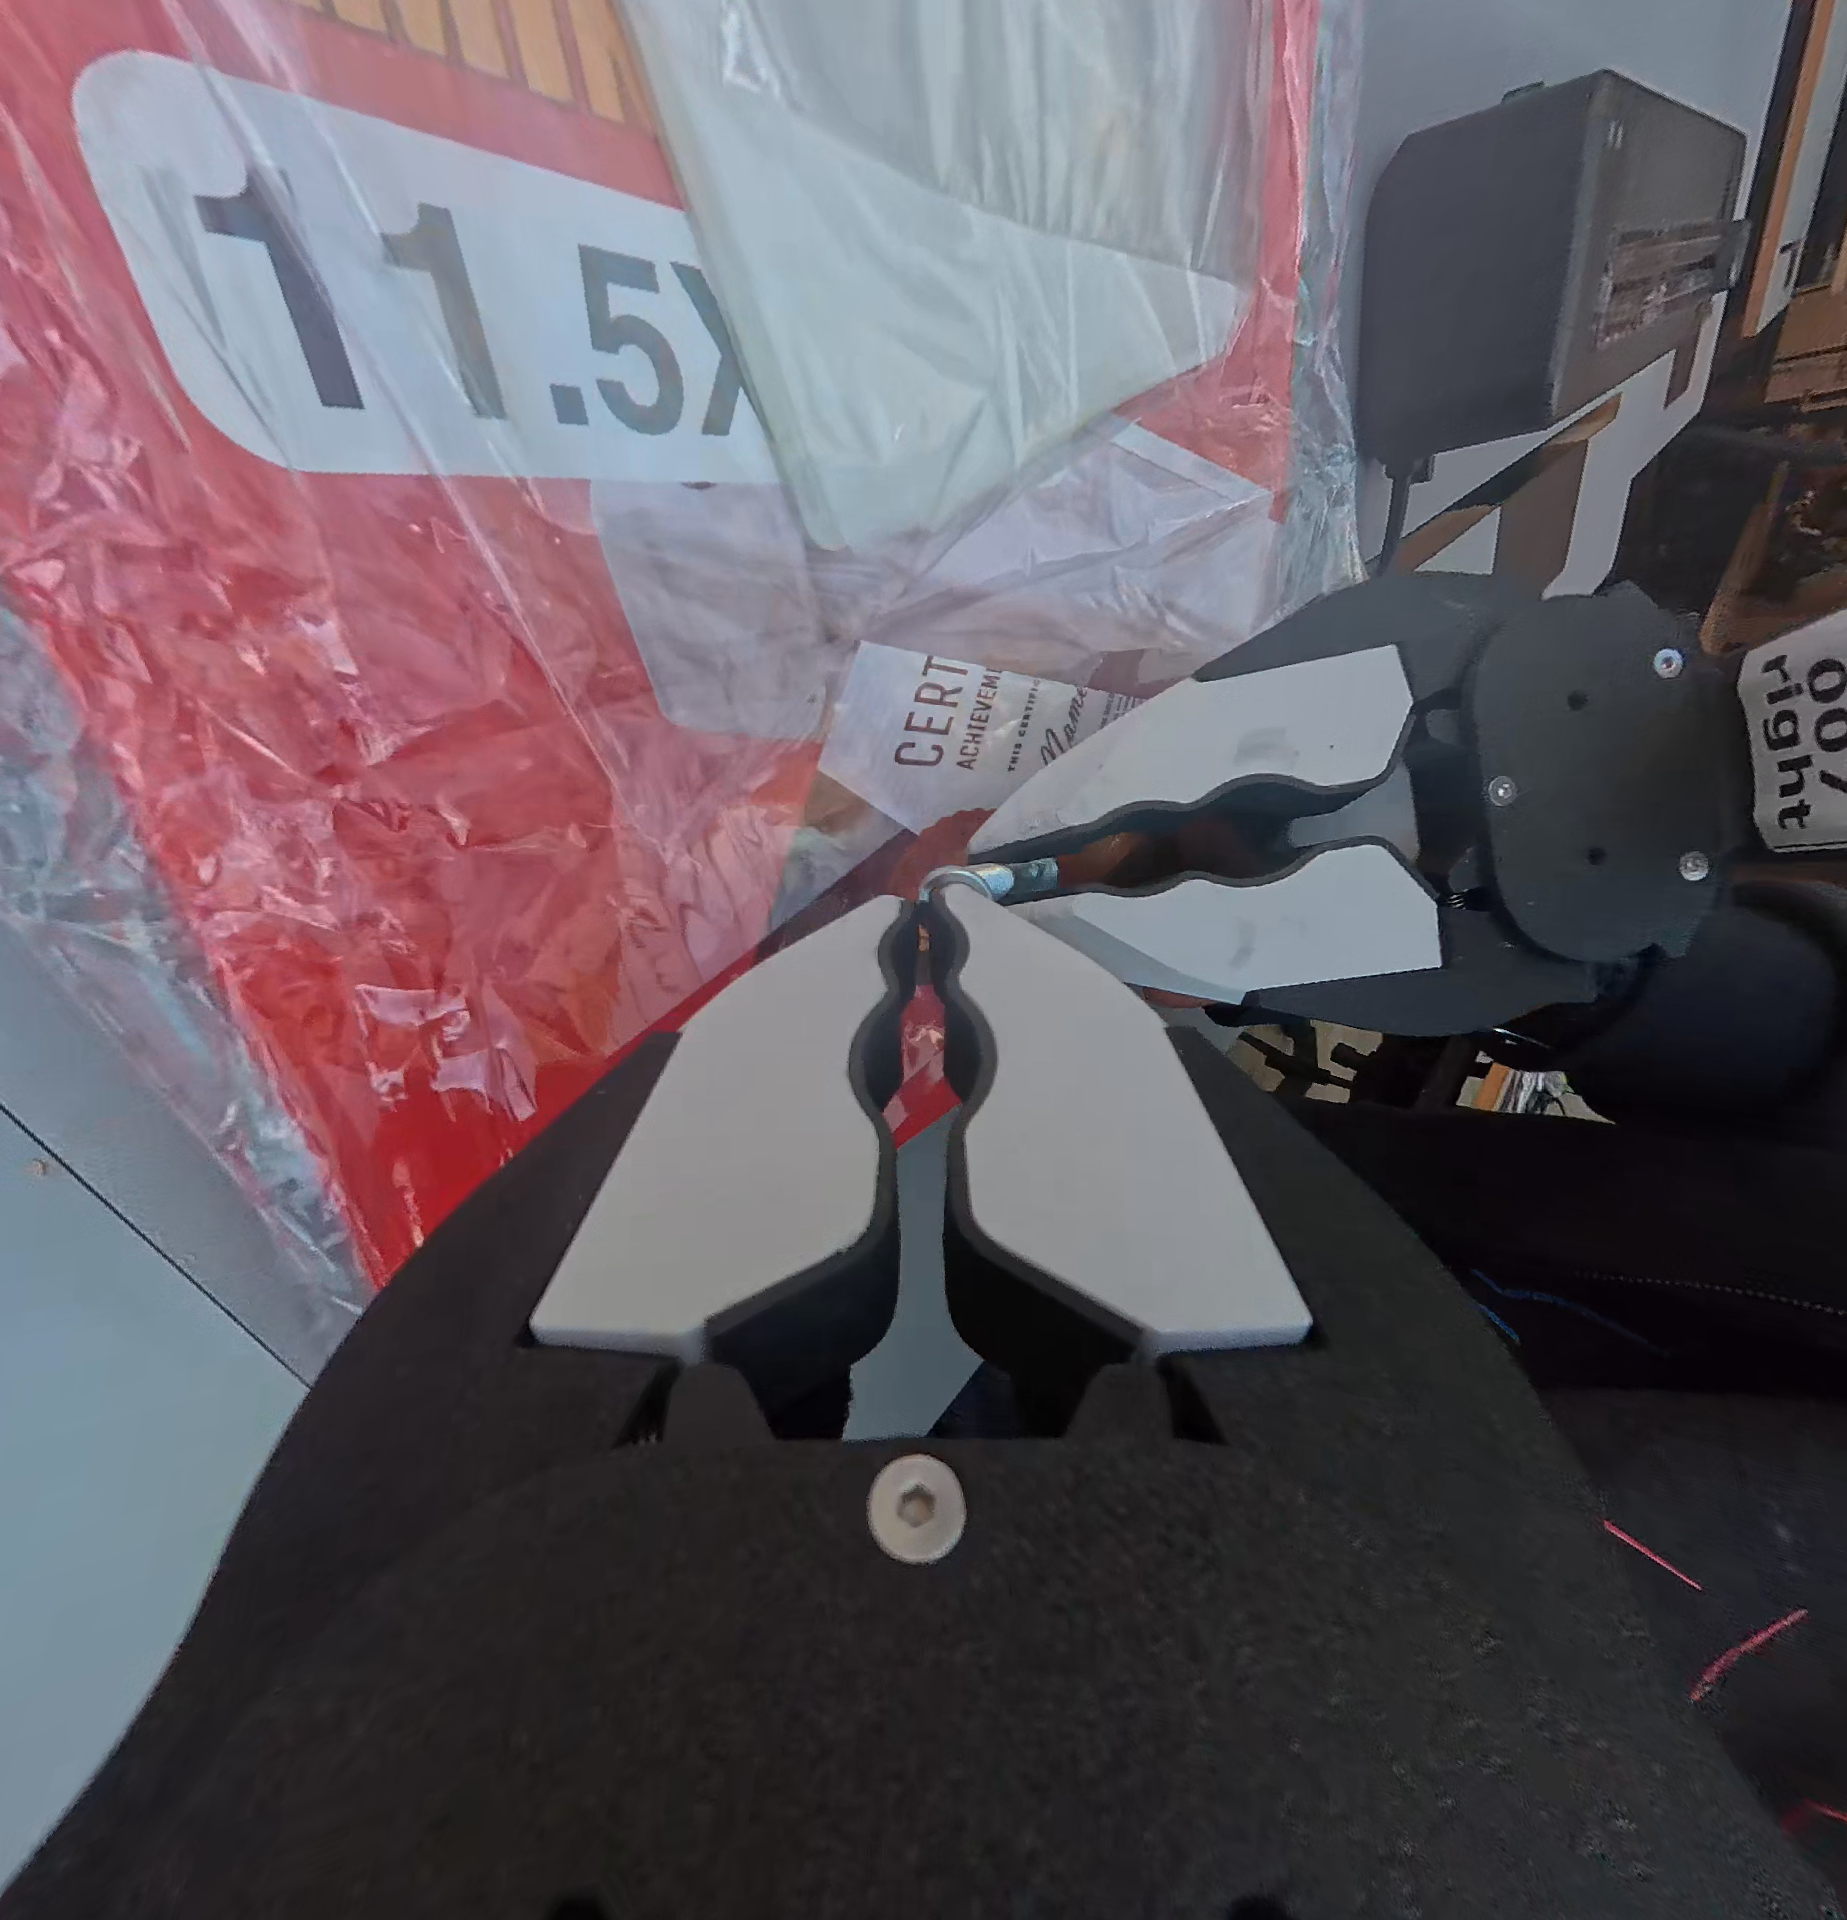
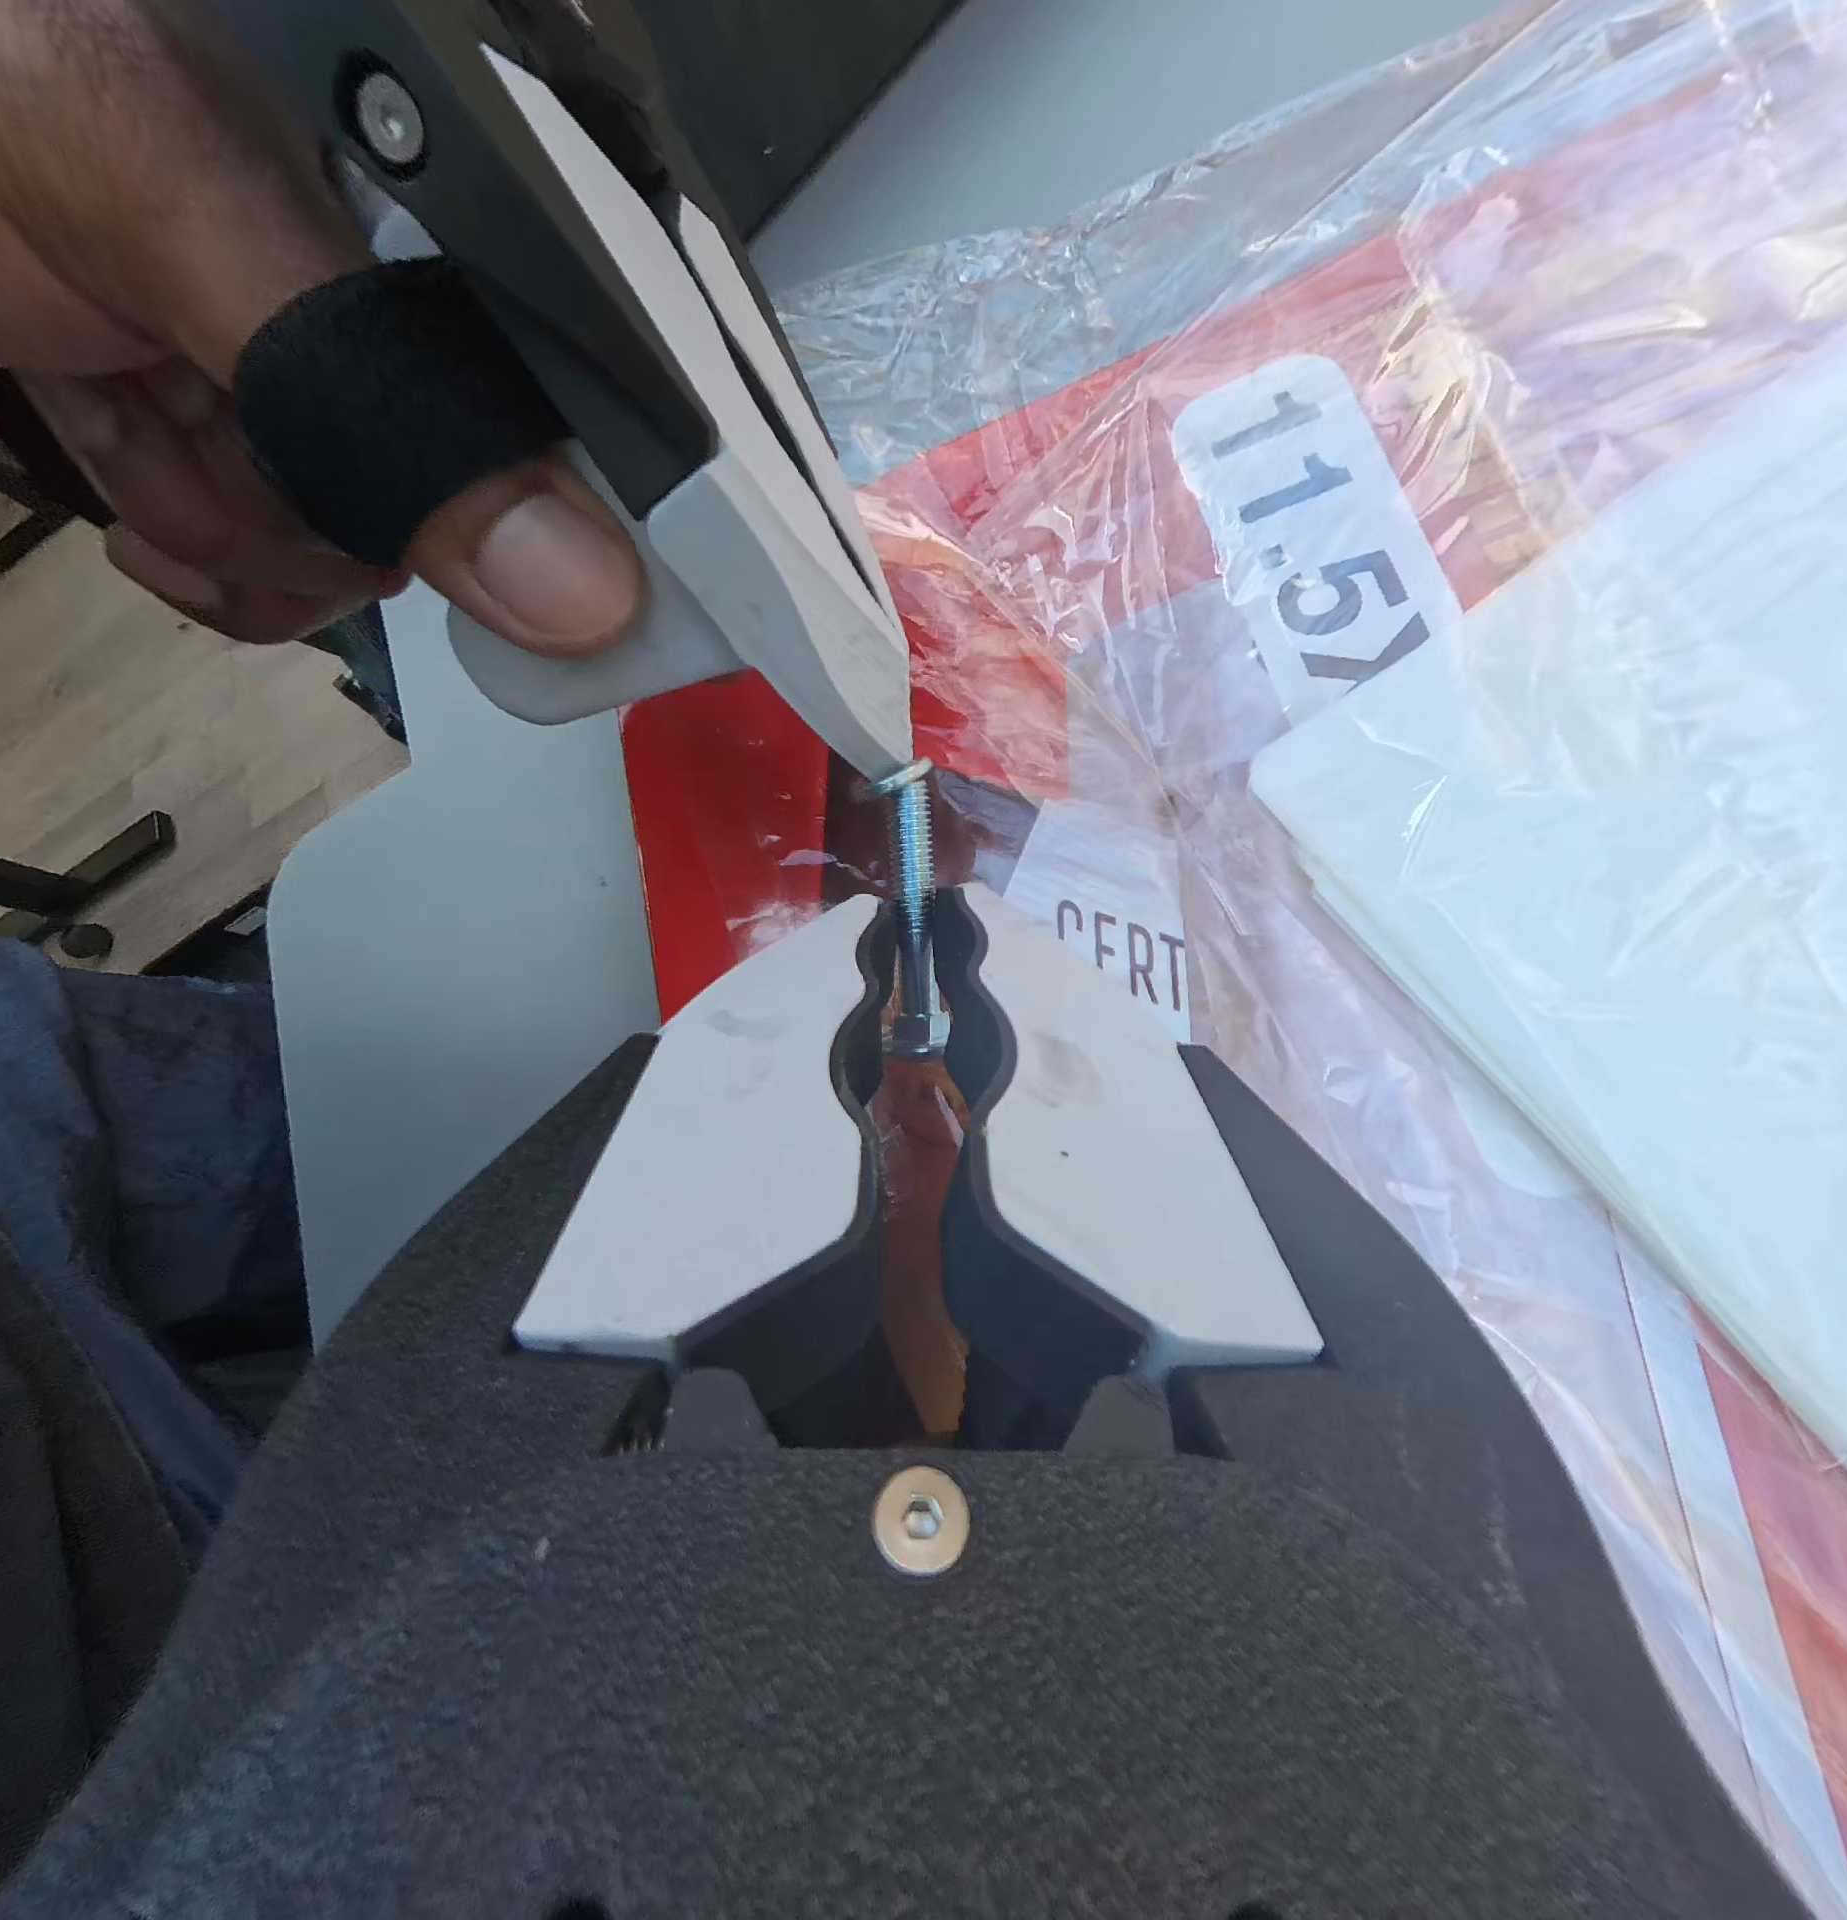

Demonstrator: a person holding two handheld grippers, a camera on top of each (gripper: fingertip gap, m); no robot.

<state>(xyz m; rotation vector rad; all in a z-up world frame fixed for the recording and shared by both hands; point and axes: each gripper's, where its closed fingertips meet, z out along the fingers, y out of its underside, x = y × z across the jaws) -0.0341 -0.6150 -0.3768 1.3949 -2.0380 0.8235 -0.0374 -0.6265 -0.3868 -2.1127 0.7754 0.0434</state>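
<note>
My right gripper [image 2: 919, 906] is shut on a silver bolt [image 2: 913, 842], whose threaded end sticks out forward and whose hex head [image 2: 913, 1031] sits between the jaws. My left gripper [image 1: 927, 910] is shut on a small metal washer [image 1: 945, 883] and holds it at the tip of the bolt [image 1: 1012, 881]. In the left wrist view the right gripper [image 1: 986, 868] comes in from the right, its tips meeting mine. In the right wrist view the left gripper [image 2: 891, 746] comes down from the upper left with the washer [image 2: 898, 774] on the bolt's end.
A red package [image 1: 306, 727] in crinkled clear plastic, with a white label and pale sheets [image 2: 1625, 831], lies on the grey table [image 1: 88, 1299] just beyond both grippers. A black box [image 1: 1542, 270] stands at the back right. A person's hand [image 2: 171, 312] holds the left gripper. Only a small space, under 4 cm, lies between the two pairs of fingers.
</note>
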